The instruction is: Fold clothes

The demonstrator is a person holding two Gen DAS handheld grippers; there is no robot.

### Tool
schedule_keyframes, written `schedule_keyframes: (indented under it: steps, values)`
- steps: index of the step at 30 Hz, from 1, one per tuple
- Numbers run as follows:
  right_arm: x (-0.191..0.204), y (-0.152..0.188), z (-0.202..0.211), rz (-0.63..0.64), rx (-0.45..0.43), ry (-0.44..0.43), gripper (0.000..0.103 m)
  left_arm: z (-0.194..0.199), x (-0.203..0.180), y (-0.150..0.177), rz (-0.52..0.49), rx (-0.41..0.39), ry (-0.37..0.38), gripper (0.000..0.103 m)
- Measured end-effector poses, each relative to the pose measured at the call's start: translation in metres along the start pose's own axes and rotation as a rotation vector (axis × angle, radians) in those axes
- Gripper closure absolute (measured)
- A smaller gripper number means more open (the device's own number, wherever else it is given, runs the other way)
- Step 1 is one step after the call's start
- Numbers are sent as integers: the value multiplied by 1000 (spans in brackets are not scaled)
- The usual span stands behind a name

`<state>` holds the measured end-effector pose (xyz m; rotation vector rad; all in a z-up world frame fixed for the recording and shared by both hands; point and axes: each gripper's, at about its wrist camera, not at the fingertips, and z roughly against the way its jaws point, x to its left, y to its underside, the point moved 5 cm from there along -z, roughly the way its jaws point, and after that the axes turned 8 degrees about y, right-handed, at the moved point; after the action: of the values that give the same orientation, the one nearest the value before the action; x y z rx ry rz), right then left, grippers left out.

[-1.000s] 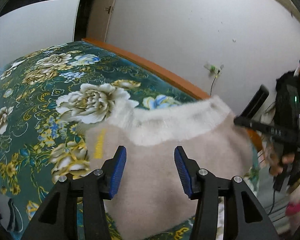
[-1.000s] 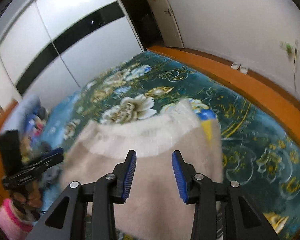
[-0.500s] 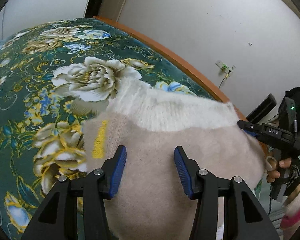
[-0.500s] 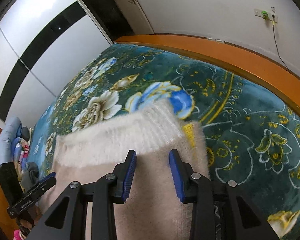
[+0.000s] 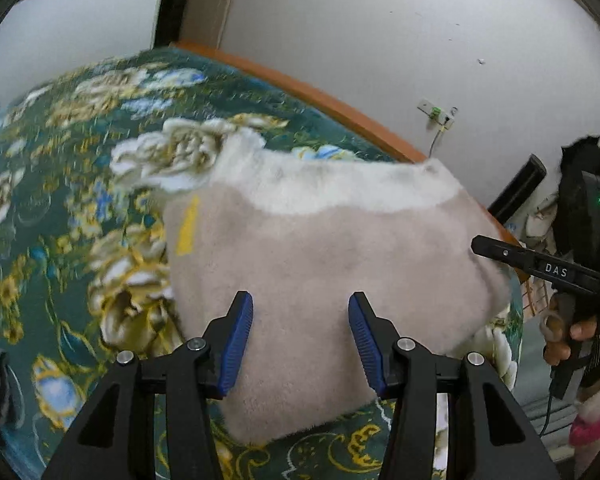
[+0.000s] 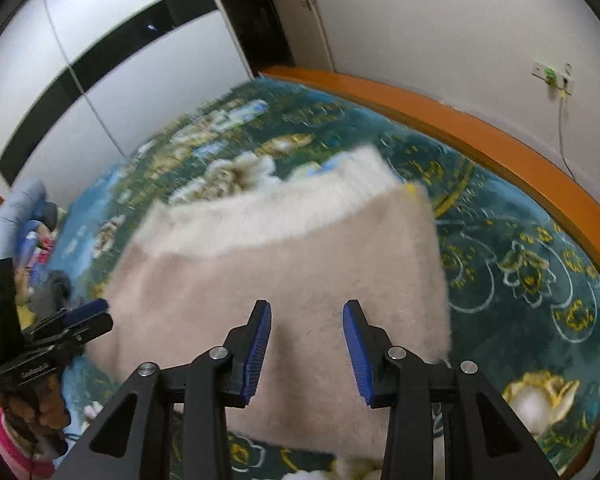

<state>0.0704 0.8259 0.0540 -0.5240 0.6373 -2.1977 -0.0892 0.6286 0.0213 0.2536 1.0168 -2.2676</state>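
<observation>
A folded fuzzy beige sweater (image 5: 320, 264) with a white band along its far edge lies on the green floral bedspread (image 5: 60, 208). It also shows in the right wrist view (image 6: 284, 276). My left gripper (image 5: 300, 340) is open and empty, hovering over the sweater's near part. My right gripper (image 6: 306, 346) is open and empty over the sweater's near right part. The right gripper shows in the left wrist view (image 5: 540, 268) at the sweater's right edge. The left gripper shows in the right wrist view (image 6: 72, 324) at the sweater's left edge.
An orange wooden bed frame (image 6: 480, 136) runs along the white wall, which has a socket (image 6: 550, 78) with a cable. A white and black wardrobe (image 6: 100, 80) stands beyond the bed. Other clothes (image 6: 36, 236) are heaped at the far left.
Both grippers have pulled back a little from the sweater and stay open. The views are blurred by motion. The sweater lies in the same folded shape.
</observation>
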Motion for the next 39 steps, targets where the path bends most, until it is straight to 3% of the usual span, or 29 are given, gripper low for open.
schedule_keyframes:
  steps: [5,12,20,23,30,39]
  values:
    - [8,9,20,-30,-50,-33,62,16,-2,12,-7,-34,1,52]
    - [48,57,52,12,-122,-71,60,49,-7,42,7,-83,15,52]
    - [110,121,22,63,-45,-73,58,46,9,88,43,-27,-7,51]
    - [117,129,9,54,-39,-23,58,42,18,97,58,-35,-44,50]
    - [131,145,-18,31,-35,103,49,27,36,105,67,-75,-127,32]
    - [137,152,-41,-15,-59,214,42,7,40,100,29,-102,-189,22]
